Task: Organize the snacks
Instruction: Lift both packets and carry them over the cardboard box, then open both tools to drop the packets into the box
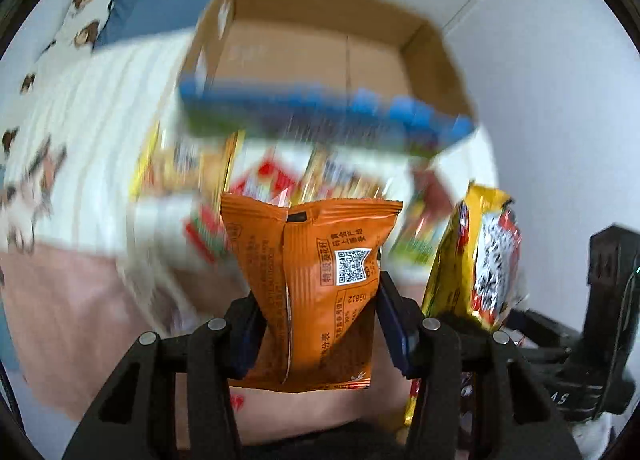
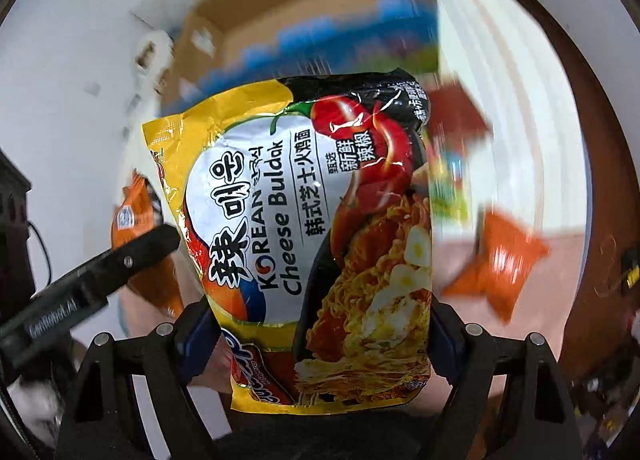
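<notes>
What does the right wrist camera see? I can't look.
The right claw grips a yellow noodle packet. A blurry cardboard box sits behind, an orange snack bag to the right.

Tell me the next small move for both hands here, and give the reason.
Probably carry both packets forward over the open cardboard box and let go. The left tool is shut on the orange snack packet, the right tool on the noodle packet, and the box sits just ahead with bare floor showing inside. More packets still lie on the bed.
</notes>
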`<state>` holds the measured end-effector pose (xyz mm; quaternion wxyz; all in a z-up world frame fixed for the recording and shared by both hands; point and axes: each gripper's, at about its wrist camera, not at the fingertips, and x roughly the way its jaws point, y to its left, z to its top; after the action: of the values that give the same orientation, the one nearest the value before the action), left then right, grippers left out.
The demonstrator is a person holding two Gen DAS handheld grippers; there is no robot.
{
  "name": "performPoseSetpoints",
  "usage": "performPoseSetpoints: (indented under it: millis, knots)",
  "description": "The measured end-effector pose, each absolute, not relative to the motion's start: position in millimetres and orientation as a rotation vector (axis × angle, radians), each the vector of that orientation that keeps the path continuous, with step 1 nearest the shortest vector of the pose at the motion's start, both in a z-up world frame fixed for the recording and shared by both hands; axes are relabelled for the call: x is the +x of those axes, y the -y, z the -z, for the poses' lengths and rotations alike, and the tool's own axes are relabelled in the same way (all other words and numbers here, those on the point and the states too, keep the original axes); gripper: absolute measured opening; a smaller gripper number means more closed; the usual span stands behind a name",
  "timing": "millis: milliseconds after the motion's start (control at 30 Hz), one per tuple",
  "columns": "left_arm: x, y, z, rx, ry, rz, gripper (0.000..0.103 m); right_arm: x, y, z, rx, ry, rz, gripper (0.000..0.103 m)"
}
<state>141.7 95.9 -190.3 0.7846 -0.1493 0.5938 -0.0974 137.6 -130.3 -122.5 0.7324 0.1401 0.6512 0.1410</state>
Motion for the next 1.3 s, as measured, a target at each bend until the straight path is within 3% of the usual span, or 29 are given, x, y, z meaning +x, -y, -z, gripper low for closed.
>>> performPoseSetpoints:
  millis: [267,600,900,1300]
  knots:
    - [268.3,-101.9,137.4,-0.322,-1.185,0.185,0.049,239.4,138.7,58.3,0.284,-1.294,-0.349,0.088]
    - [407.0,-104.0,229.7,-0.376,-1.362,0.124,0.049,352.8,124.7,115.1,0.187,-1.430,-0.247,0.088]
    - [446.9,-97.1,297.2,-0.360,-1.497,0.103,0.049,381.5,139.3,176.1,0.104,-1.553,-0.179,0.088]
    - [457.3,-82.3,308.6,-0.325,-1.537,0.095,0.049,399.3,130.6,202.2,0.054,-1.628,-0.141,0.089]
